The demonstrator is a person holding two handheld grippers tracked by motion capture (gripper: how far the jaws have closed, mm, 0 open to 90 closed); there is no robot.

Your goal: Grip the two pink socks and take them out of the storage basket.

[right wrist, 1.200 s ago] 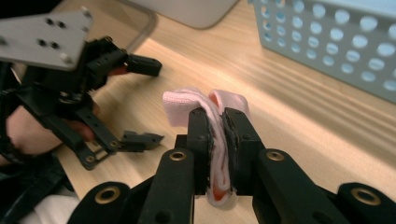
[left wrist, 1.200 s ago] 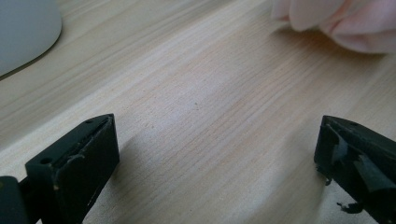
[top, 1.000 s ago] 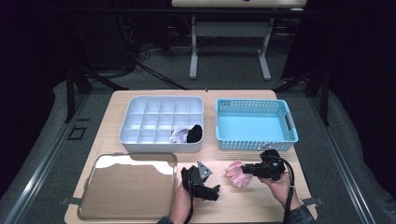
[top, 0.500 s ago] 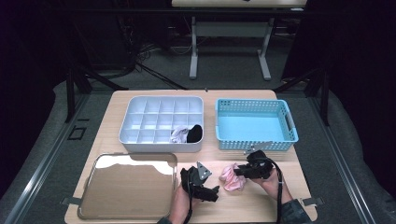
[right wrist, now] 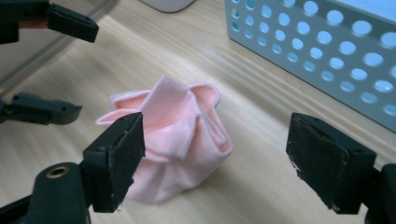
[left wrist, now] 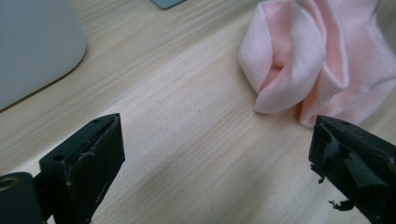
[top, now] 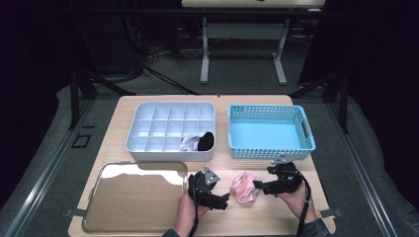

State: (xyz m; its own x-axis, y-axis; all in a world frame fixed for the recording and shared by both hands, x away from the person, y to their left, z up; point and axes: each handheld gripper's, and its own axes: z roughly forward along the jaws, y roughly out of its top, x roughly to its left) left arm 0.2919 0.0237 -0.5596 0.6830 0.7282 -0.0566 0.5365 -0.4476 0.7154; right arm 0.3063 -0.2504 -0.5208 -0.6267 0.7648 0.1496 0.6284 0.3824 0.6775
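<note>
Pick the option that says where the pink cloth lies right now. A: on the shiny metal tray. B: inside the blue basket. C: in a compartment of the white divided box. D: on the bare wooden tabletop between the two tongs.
D: the pink cloth sits bunched on the wooden table, with the left tongs on one side and the open right tongs on the other, in front of the blue basket.

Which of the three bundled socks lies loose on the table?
The pink sock: it sits between the tongs, while the white and black ones fill organiser compartments.
</note>
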